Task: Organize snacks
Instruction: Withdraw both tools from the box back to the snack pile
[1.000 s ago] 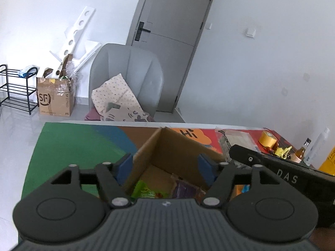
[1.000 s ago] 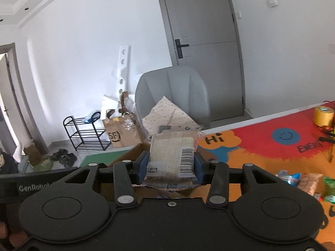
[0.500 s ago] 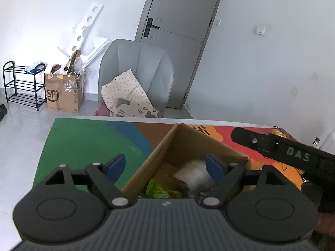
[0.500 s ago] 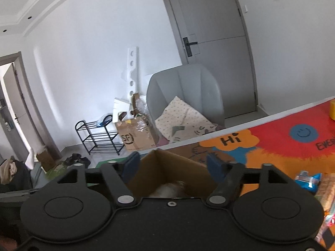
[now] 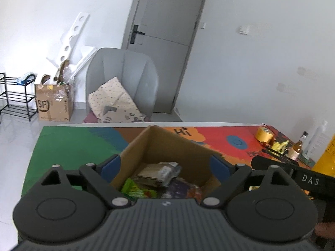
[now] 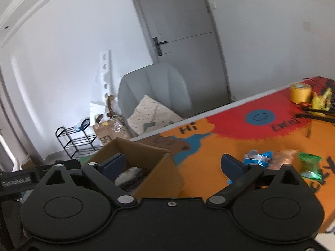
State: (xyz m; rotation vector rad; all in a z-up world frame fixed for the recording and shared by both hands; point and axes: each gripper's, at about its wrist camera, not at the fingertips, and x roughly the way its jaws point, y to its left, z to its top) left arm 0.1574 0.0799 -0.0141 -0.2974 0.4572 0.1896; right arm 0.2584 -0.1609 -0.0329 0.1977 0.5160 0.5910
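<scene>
Both cameras sit just behind their own gripper fingers, looking forward and slightly down across the table. The left view faces the open cardboard box (image 5: 167, 156) head-on from close by. The right view, somewhat blurred, is tilted and has the same box (image 6: 136, 163) at lower left. The 2 views share the box, the grey chair (image 5: 123, 83) and the door (image 6: 182, 41).

A plain brown corrugated cardboard box (image 5: 167, 146) sits at lower centre of the left wrist view on a painted mat (image 5: 69, 144) that is green at left, dark teal and brown in the middle, then orange and red at right with a blue smiley disc (image 6: 259, 117). Inside lie a bright green snack packet (image 5: 136, 189), a beige and silvery wrapped packet (image 5: 160, 172) and a purple packet (image 5: 178, 188). At right in the right wrist view, a blue wrapper (image 6: 258, 156), a tan wrapper (image 6: 282, 159) and a green wrapper (image 6: 309, 165) lie on orange.
</scene>
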